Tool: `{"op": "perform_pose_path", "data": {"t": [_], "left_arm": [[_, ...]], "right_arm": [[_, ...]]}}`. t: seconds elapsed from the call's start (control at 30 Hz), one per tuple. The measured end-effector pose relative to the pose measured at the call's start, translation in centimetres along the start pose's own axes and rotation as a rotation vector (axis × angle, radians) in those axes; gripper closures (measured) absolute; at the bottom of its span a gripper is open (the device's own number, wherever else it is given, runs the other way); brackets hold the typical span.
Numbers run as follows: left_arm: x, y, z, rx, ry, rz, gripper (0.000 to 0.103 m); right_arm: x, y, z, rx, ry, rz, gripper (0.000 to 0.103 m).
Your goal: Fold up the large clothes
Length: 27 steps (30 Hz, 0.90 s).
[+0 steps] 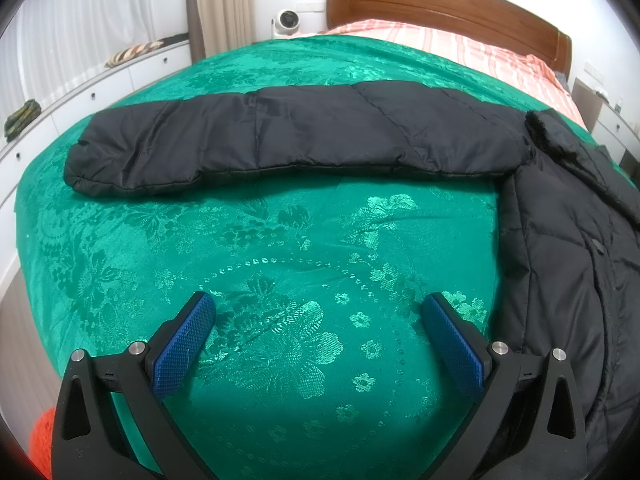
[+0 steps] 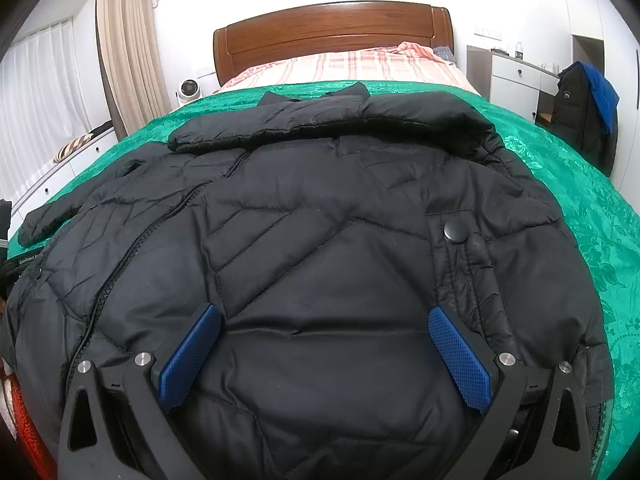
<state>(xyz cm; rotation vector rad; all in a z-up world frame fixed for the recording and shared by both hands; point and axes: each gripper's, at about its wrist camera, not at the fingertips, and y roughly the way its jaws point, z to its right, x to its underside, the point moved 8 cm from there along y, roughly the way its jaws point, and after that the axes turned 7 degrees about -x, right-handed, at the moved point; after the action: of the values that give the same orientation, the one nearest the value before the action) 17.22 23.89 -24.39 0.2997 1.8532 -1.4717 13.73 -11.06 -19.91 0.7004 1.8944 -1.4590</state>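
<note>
Room: bedroom with a bed point(image 1: 280, 248) under a green patterned cover, pale curtains and a low white drawer unit point(image 1: 100, 88) to the left of the bed, a wooden headboard point(image 2: 332, 36) at its far end.
Landmark: the black quilted jacket point(image 2: 320, 240), lying spread flat on the bed with its front up and its collar toward the headboard.
Left of the jacket: one sleeve point(image 1: 280, 136) runs straight out across the green cover, fully extended and not folded in.
Left gripper point(image 1: 318, 344): its fingers are spread wide and empty, hovering over bare cover just left of the jacket's body, on the near side of the sleeve and not touching it.
Jacket body: zipper line, quilting and a round snap button point(image 2: 457, 233) all show; the other sleeve point(image 2: 328, 120) already lies folded across the chest just below the collar.
Right gripper point(image 2: 324, 354): fingers released and wide apart, holding nothing, poised over the lower part of the jacket.
Right of the jacket: green cover, then a white cabinet with dark clothes point(image 2: 588, 108) hanging by it.
Progress: early, judging by the layout; one sleeve appears folded in, while the outstretched sleeve and the folding of the body are still left.
</note>
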Motion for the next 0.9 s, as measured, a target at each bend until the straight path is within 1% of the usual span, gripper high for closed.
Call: {"op": "perform_pose_path", "data": {"t": [0.23,0.3,0.37,0.43,0.5,0.53,0.6,0.63,0.67,0.7,0.73,0.77,0.8,0.87,0.9], "left_arm": [[0.1,-0.3,-0.2,-0.006,-0.001,-0.005,0.000],[0.0,-0.5,-0.3,-0.007,0.001,-0.019,0.000],[-0.1,-1.0,-0.5,0.009,-0.010,-0.033,0.000],[-0.5,-1.6,-1.0,0.052,-0.057,-0.031,0.000],[-1.3,-2.3,-2.2,0.098,-0.139,-0.017,0.000],[-1.9,-2.4,-3.3,0.121,-0.203,-0.016,0.000],[-2.8,-1.9,-5.2,0.150,-0.307,-0.026,0.000],[-3.3,-1.2,-6.3,0.159,-0.356,-0.044,0.000],[-3.5,-0.6,-7.1,0.157,-0.386,-0.060,0.000],[-3.9,0.8,-8.7,0.149,-0.455,-0.090,0.000],[-4.3,1.8,-9.9,0.149,-0.508,-0.103,0.000],[-4.6,2.5,-10.8,0.141,-0.539,-0.108,0.000],[-5.3,3.6,-12.5,0.117,-0.585,-0.108,0.000],[-6.7,5.0,-14.6,0.099,-0.637,-0.094,0.002],[-7.4,5.6,-15.4,0.090,-0.658,-0.091,0.006]], "right_arm": [[0.0,0.0,0.0,0.003,-0.003,0.000,0.001],[0.0,0.0,0.1,0.003,-0.003,0.000,0.001],[0.0,0.0,0.0,0.002,-0.003,0.000,0.001],[0.0,0.0,0.0,0.004,-0.004,0.001,0.000],[0.1,0.1,0.0,0.008,-0.008,0.003,0.000],[0.1,0.1,0.0,0.010,-0.011,0.003,0.000],[0.2,0.1,0.0,0.015,-0.015,0.005,0.000],[0.2,0.1,0.0,0.017,-0.016,0.006,0.000],[0.2,0.1,-0.1,0.020,-0.015,0.005,0.000],[0.2,0.1,-0.1,0.021,-0.016,0.006,0.000],[0.3,0.0,0.0,0.022,-0.016,0.006,0.000],[0.2,0.1,-0.1,0.022,-0.017,0.006,0.000],[0.2,0.1,-0.1,0.023,-0.018,0.007,0.001],[0.3,0.1,-0.1,0.024,-0.018,0.009,0.000],[0.3,0.1,-0.1,0.024,-0.019,0.010,0.000]]}}
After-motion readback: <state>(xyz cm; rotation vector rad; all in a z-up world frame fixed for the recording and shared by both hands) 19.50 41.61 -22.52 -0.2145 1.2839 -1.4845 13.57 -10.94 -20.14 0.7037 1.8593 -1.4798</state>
